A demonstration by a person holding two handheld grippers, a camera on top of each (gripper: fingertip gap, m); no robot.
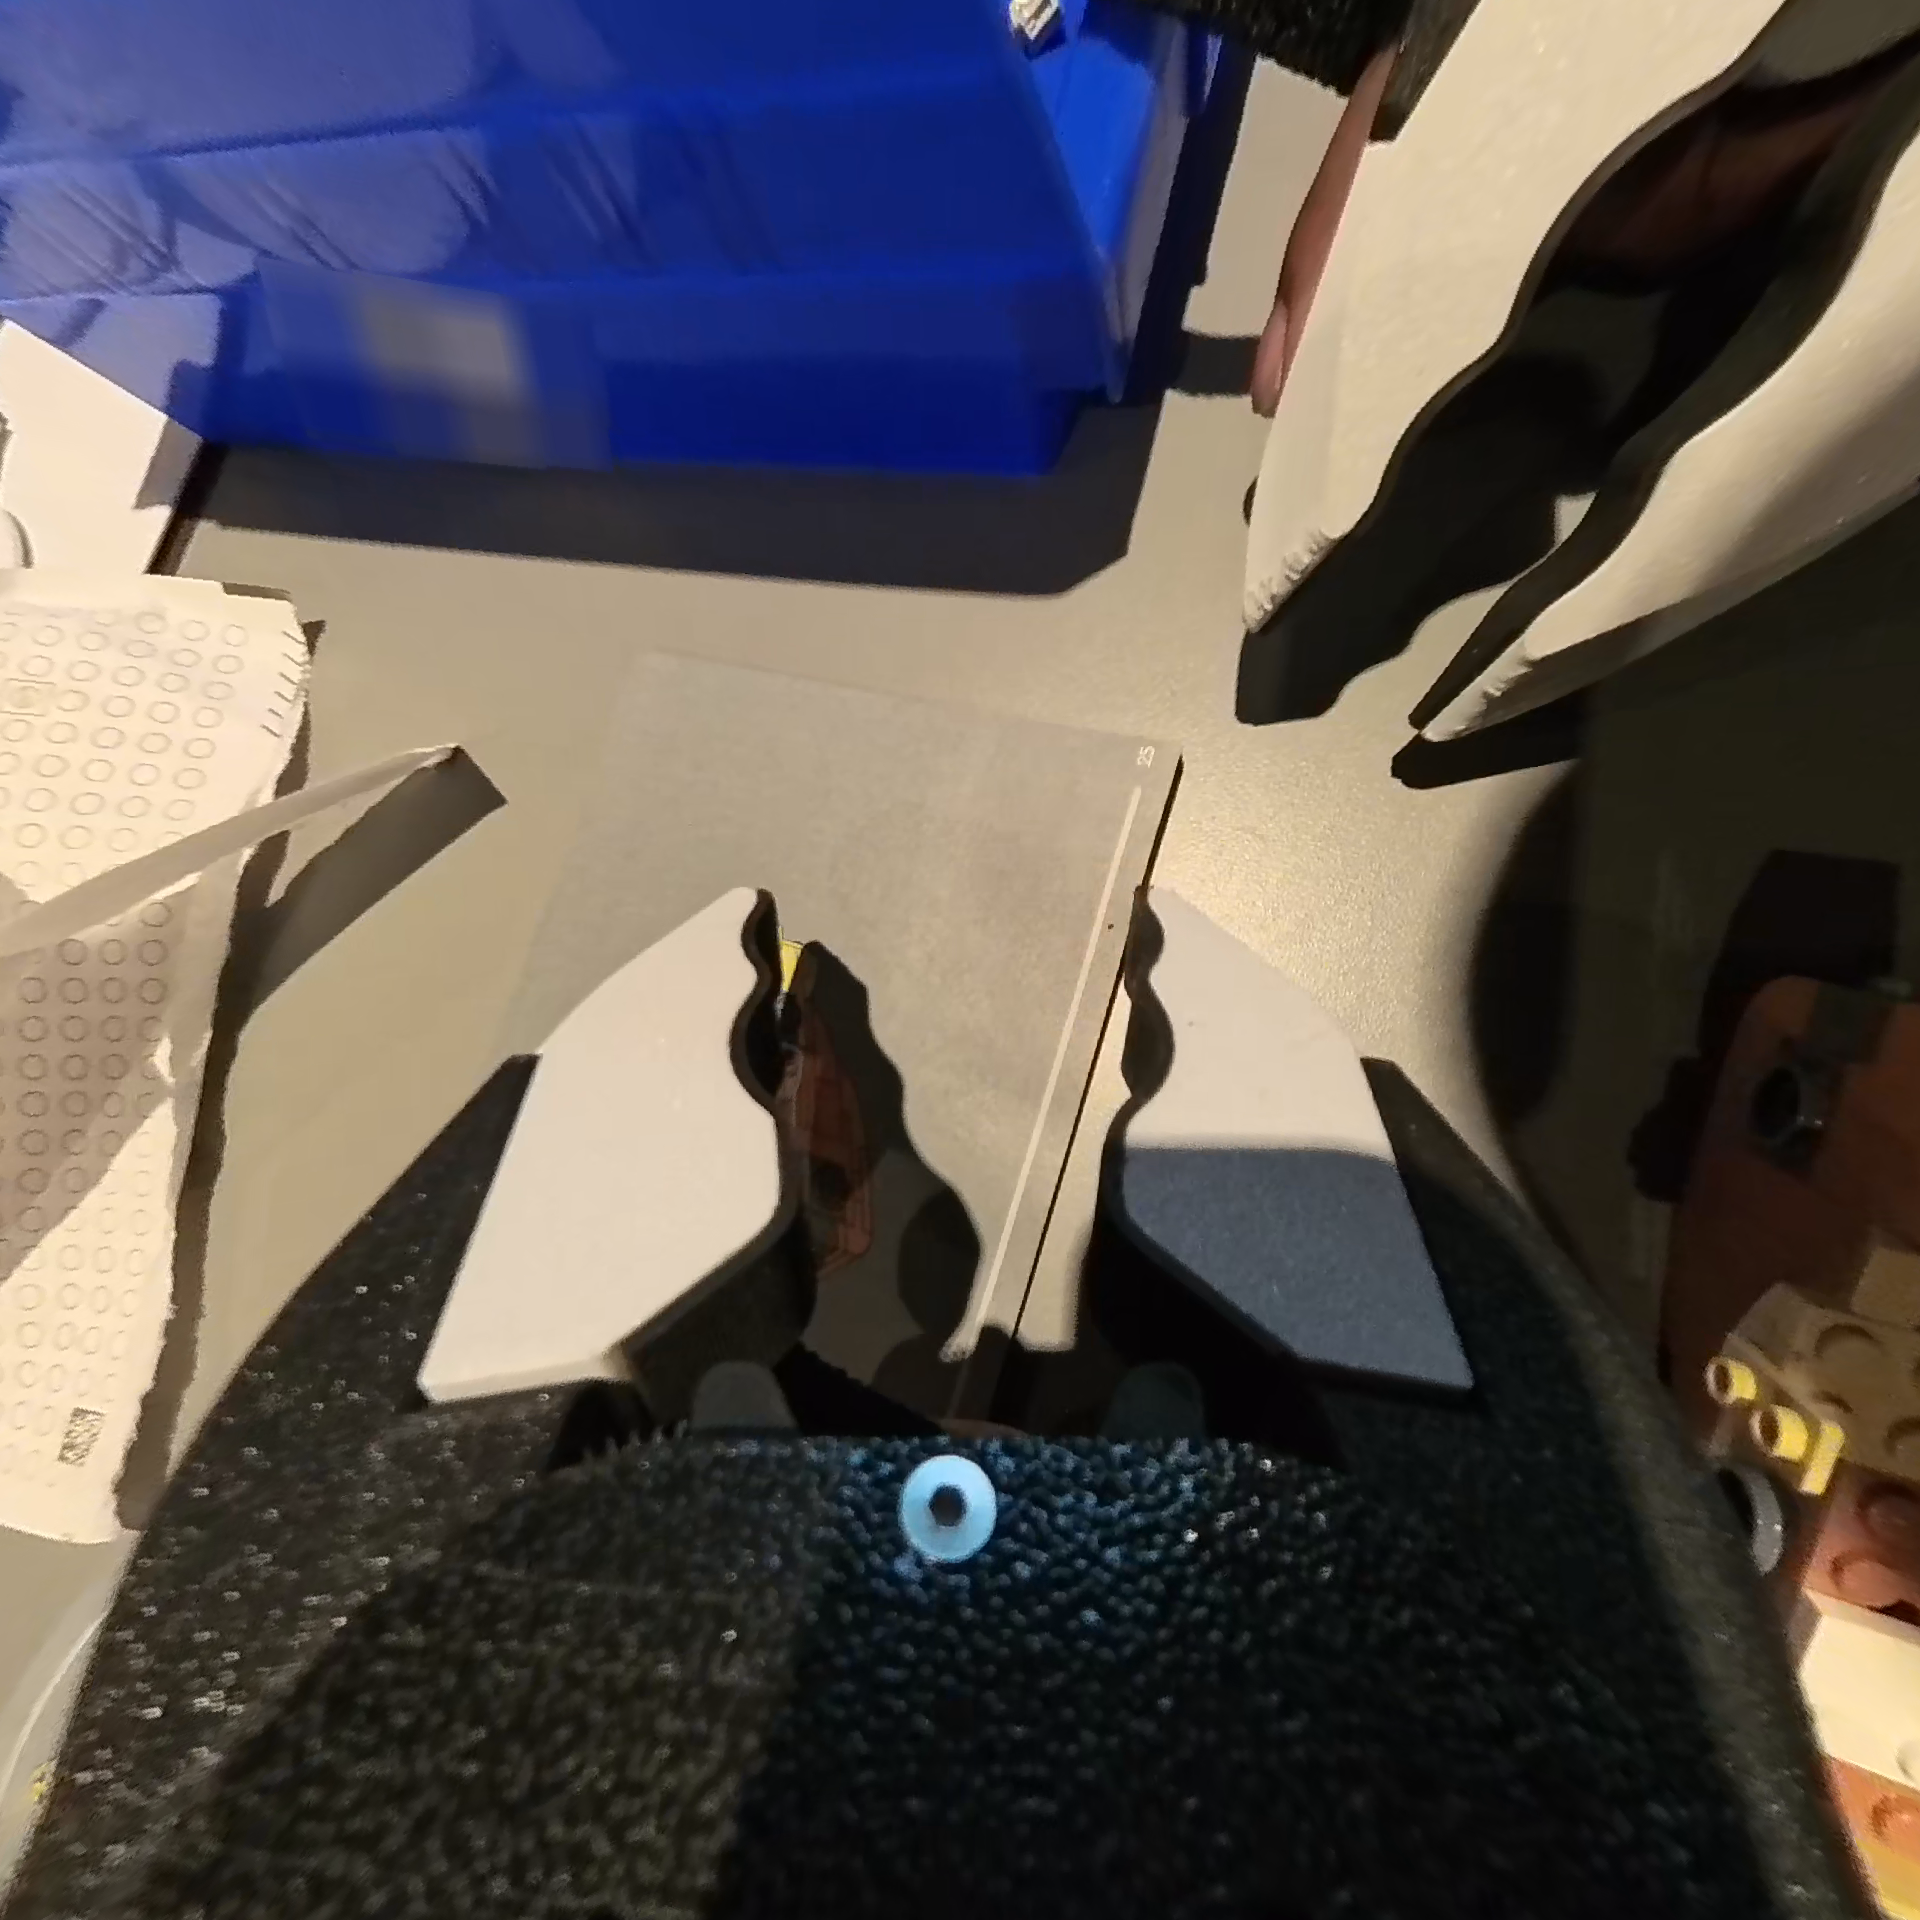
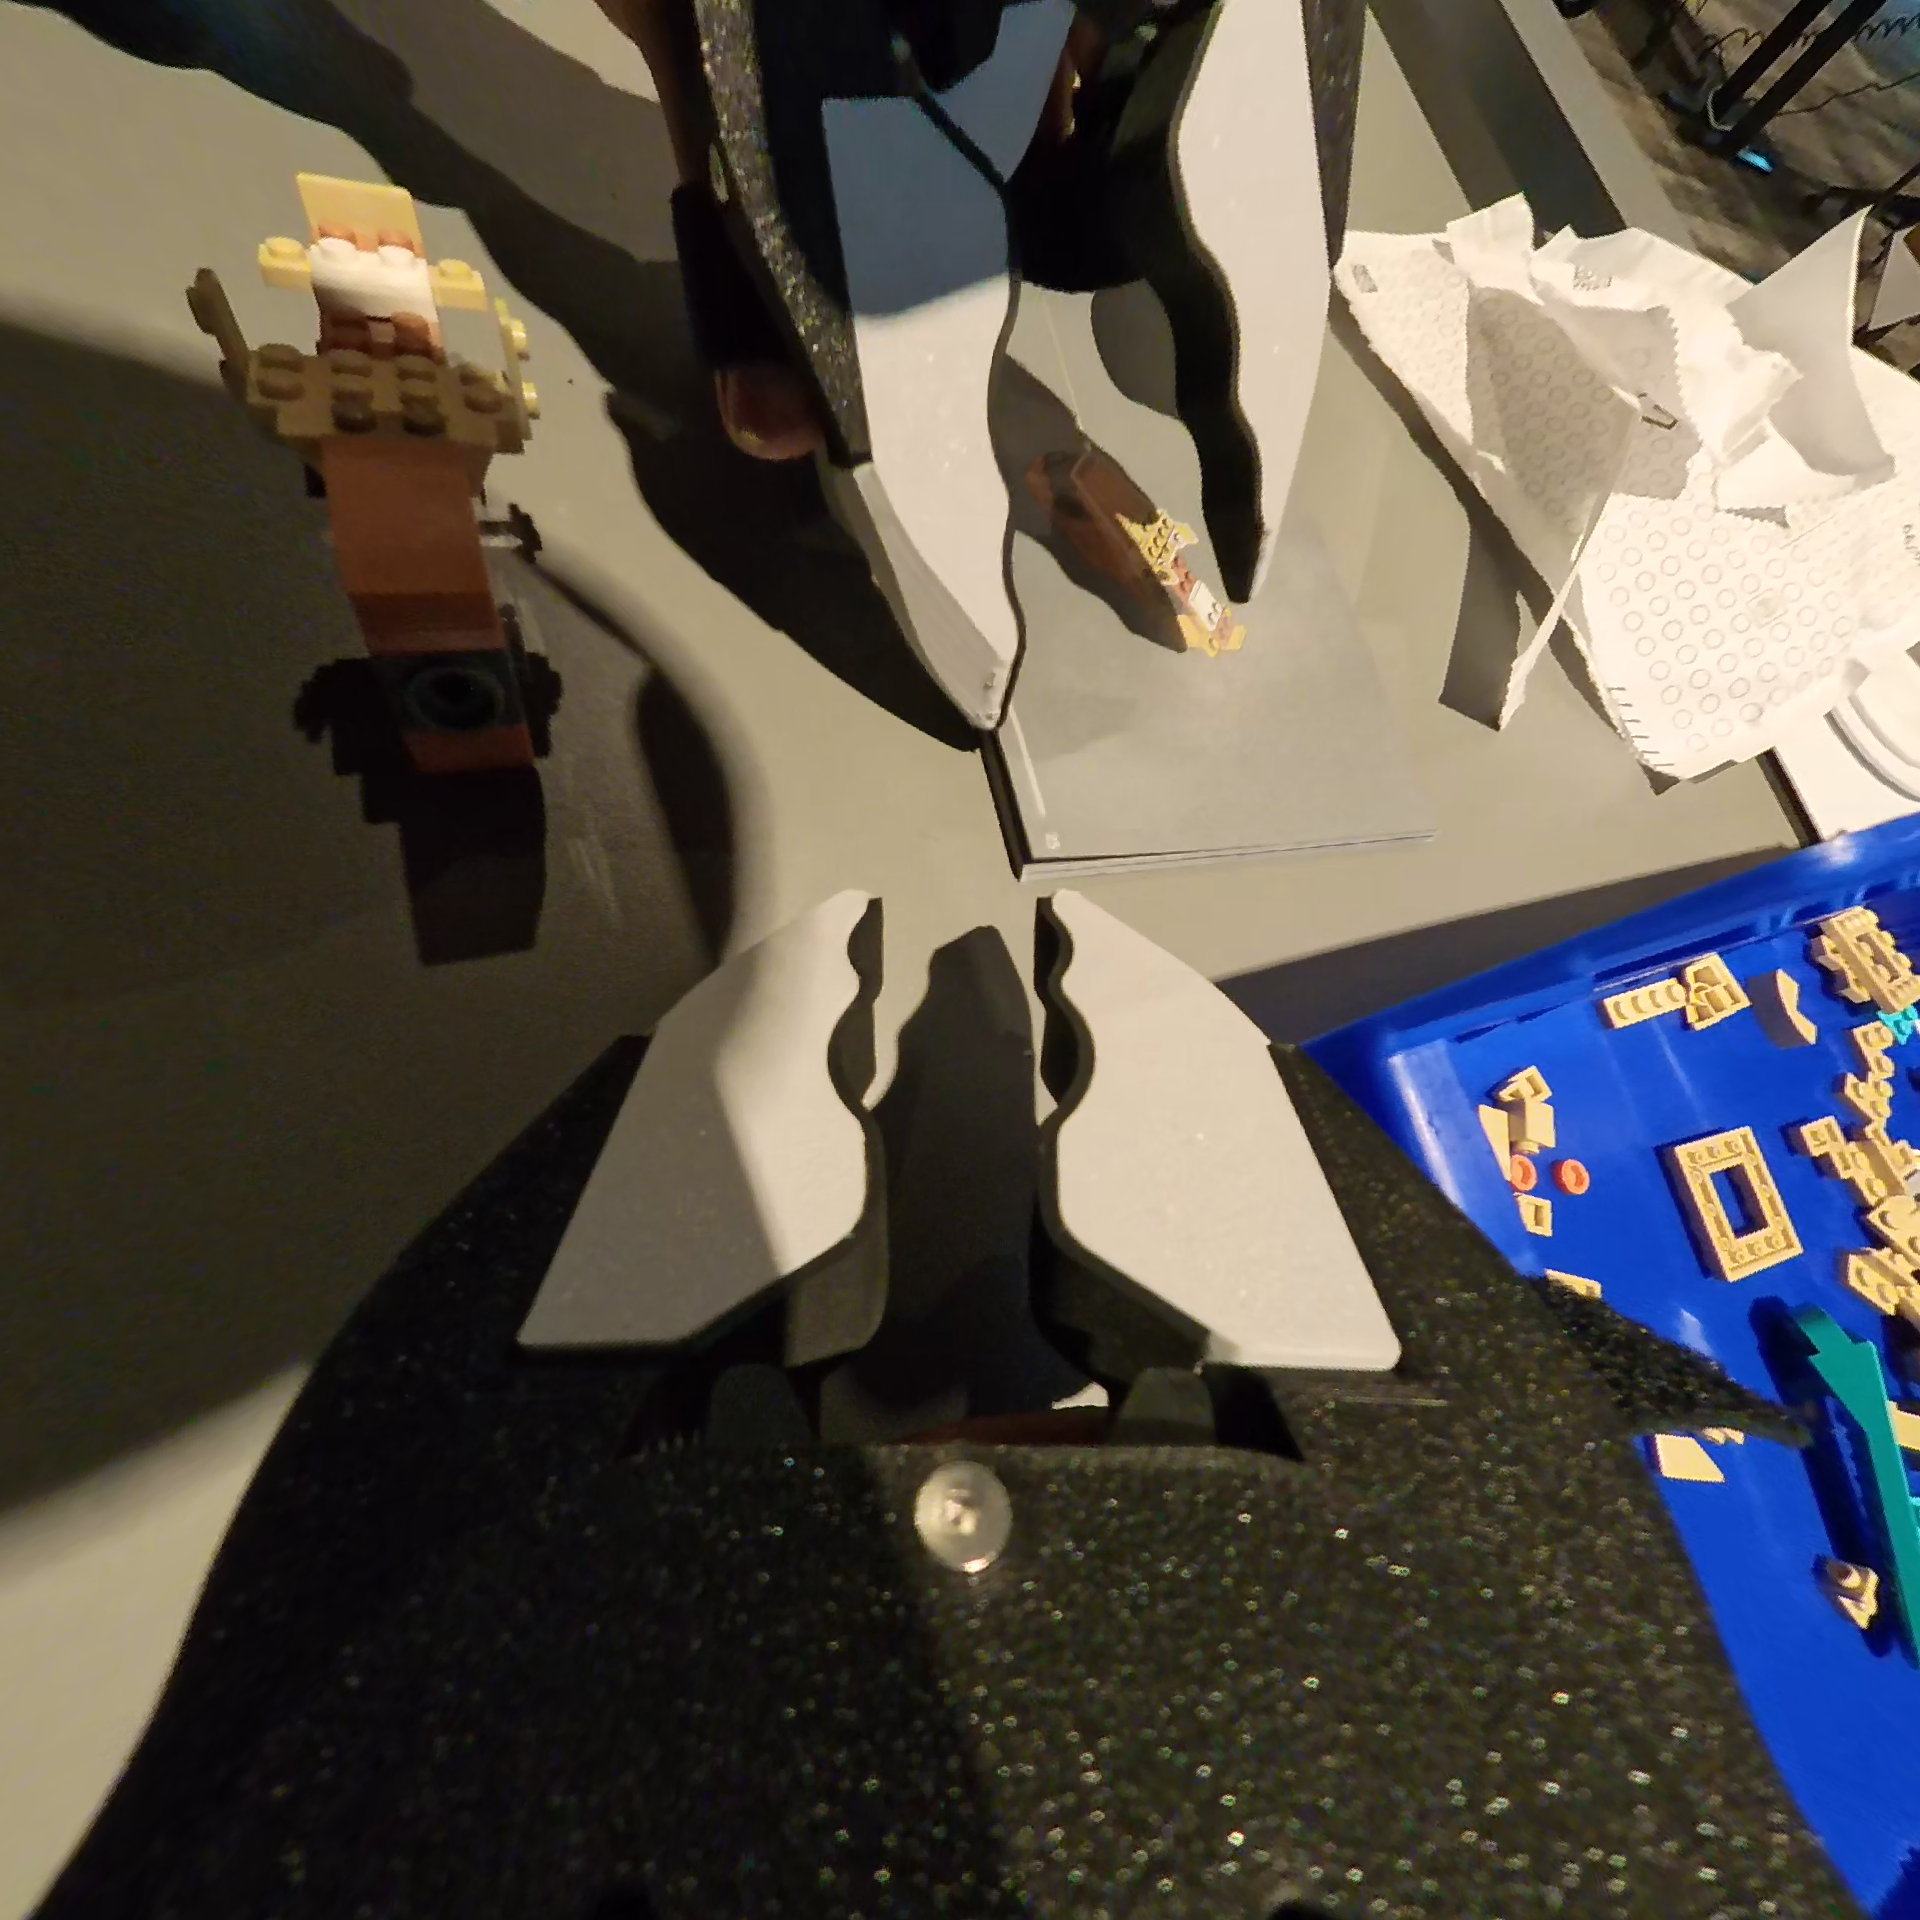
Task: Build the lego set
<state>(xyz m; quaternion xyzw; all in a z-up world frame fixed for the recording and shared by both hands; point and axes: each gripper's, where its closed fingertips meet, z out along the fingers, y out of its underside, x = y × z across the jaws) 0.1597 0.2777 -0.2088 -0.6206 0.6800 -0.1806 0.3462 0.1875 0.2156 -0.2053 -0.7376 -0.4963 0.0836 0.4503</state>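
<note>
A partly built brown and tan lego model (image 2: 416, 499) stands on the grey table, and its end shows at the right edge of the left wrist view (image 1: 1787, 1195). An instruction booklet (image 2: 1195, 748) lies open on the table, with a picture of the model on the page. My left gripper (image 1: 956, 914) hovers over the booklet (image 1: 935, 810), open and empty. It also shows at the top of the right wrist view (image 2: 1117, 649). My right gripper (image 2: 956, 914) is open and empty just before the booklet's near corner. It also shows at the upper right of the left wrist view (image 1: 1340, 675).
A blue bin (image 2: 1455, 1091) holding several loose tan pieces and a teal tool (image 2: 1860, 1434) stands at the right; it also shows in the left wrist view (image 1: 727, 260). Torn white paper bags (image 2: 1714, 520) lie beyond the booklet, and also at the left of the left wrist view (image 1: 104, 935).
</note>
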